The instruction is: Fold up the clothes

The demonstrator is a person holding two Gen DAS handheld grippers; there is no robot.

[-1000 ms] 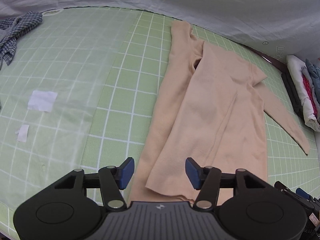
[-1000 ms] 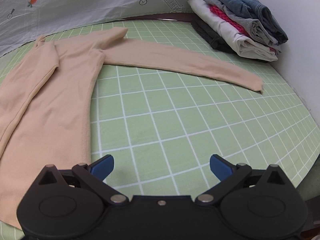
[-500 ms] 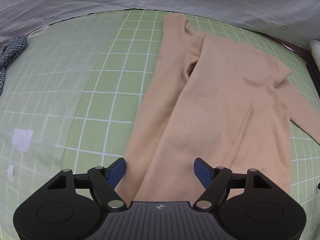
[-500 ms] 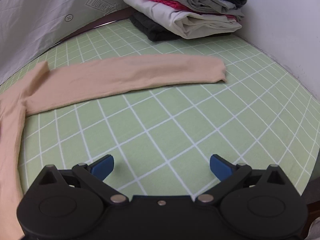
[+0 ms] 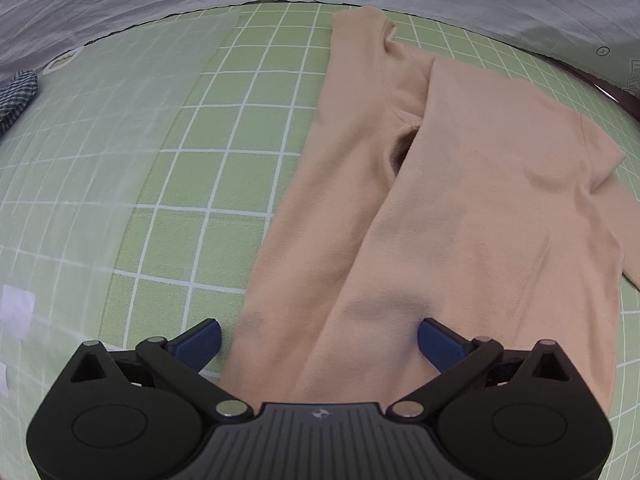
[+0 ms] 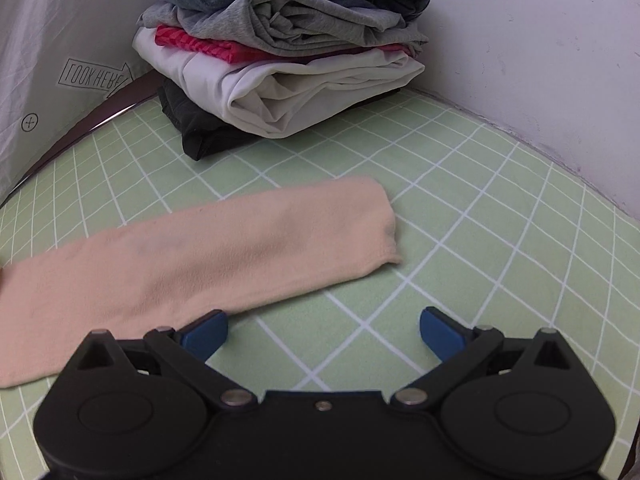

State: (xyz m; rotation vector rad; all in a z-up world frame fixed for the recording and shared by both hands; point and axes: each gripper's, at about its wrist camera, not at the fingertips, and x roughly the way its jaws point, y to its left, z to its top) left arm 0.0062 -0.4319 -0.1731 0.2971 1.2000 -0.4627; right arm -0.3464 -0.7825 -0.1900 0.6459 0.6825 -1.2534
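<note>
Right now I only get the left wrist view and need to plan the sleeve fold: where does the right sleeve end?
Observer: The sleeve's cuff lies flat on the mat, ahead of the open right gripper.
Operator: Anything near it?
Observer: A stack of folded clothes sits beyond the cuff, apart from it, against the wall.
Operator: Is the right gripper touching cloth?
Observer: Its left finger is at the sleeve's near edge; contact is unclear.

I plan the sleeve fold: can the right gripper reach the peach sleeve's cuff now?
Probably yes. The right gripper is open, the sleeve's cuff lies flat ahead, and only bare green grid mat lies between them.
</note>
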